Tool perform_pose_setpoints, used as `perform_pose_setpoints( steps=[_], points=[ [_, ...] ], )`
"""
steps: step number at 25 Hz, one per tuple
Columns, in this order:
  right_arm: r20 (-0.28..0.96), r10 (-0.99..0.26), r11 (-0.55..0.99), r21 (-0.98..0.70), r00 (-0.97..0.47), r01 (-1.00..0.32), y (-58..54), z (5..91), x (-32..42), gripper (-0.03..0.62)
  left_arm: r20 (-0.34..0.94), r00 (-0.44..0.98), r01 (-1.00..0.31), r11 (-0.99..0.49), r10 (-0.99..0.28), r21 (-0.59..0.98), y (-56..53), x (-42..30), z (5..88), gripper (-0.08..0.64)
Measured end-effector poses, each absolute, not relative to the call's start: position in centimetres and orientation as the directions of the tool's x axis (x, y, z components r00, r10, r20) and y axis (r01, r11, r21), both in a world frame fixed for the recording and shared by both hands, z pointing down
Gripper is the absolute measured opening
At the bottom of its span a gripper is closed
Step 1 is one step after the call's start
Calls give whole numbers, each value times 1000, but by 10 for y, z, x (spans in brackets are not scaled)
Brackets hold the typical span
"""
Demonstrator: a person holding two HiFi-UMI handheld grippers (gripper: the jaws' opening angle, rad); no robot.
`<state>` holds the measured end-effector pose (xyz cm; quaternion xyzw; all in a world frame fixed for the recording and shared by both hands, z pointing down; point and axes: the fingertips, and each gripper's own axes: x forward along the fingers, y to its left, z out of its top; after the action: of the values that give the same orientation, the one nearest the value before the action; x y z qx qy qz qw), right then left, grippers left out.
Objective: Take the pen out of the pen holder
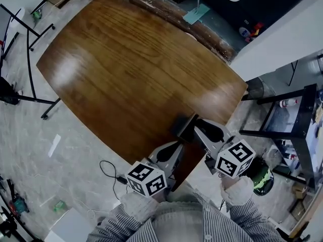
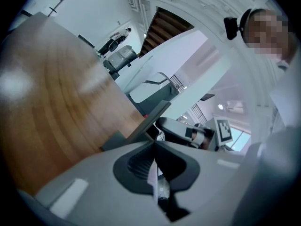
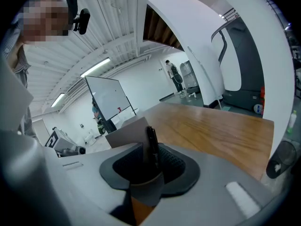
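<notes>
- While both grippers meet at the near edge of the wooden table point(image 1: 126, 59), the grey pen holder point(image 1: 182, 127) stands there between their tips.
- Left gripper point(image 2: 155, 157): jaws drawn narrow, pinching a thin pale wall, apparently that of the pen holder.
- Right gripper point(image 3: 150, 157): jaws wide, pads off; a corner of the pen holder and the black pen point(image 3: 151, 142) between them.
- Pen upright inside the pen holder, top above the rim.

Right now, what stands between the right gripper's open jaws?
The black pen, standing in the grey pen holder; the right gripper view shows it.
</notes>
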<state>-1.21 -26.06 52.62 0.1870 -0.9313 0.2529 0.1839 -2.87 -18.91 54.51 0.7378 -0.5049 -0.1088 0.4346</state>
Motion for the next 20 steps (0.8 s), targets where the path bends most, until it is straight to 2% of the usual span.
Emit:
perform_pose_setpoints(
  steps=[13,17,20],
  points=[
    [437,-197,846,-376,-878,-377,-272,526,-27,127,288,452,-662,-102,-844,742,-189,-34,548,8],
    [429,-190,845,-387,-883,-369,-272,527,-28,62,287,452,-663,-102,-845,742,-189,-36,548,8],
    [435,-186,853,-374,-881,-365,-270,526,-29,58,284,451,-663,-105,-846,741,-188,-38,546,8]
  ],
)
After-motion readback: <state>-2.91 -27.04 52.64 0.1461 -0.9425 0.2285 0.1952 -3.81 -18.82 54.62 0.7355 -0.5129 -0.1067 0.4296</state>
